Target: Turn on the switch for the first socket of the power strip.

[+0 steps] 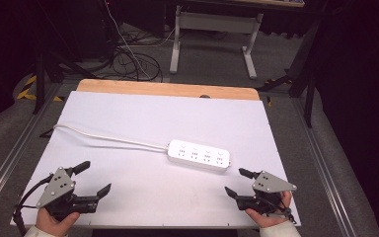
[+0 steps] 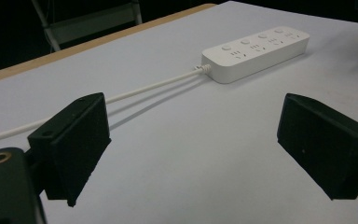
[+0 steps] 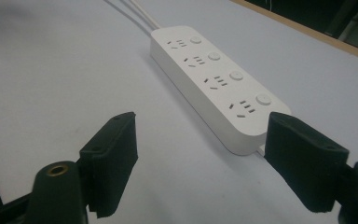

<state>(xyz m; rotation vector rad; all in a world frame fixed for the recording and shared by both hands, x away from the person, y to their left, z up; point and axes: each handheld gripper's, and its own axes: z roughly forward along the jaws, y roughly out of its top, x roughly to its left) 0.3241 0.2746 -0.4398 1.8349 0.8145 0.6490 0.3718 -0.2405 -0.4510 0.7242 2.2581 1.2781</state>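
The right tool (image 1: 239, 181), black with a grey three-cornered plate on top, sits at the lower right of the high view with its jaws spread wide and nothing between them; in the right gripper view the near rounded end of the white plastic four-outlet power strip (image 3: 214, 79) lies just beyond the right-hand jaw, apart from it as far as can be told. The left tool (image 1: 97, 177), at the lower left of the high view, is spread too and empty, well apart from the strip, which lies at the upper right of the left gripper view. The strip rests flat near the middle of the white tabletop (image 1: 143, 113), its white cable (image 1: 103, 138) running off toward the left edge. The likely trouble is a one-sided nudge: if the right tool goes in with one jaw meeting the strip's end before the other, the light, smooth body will probably slide or swing instead of being caught. A pinch on the rounded corner could also slip off. The cable could drag or resist if the strip is lifted, and the left tool might snag it if it reaches across.
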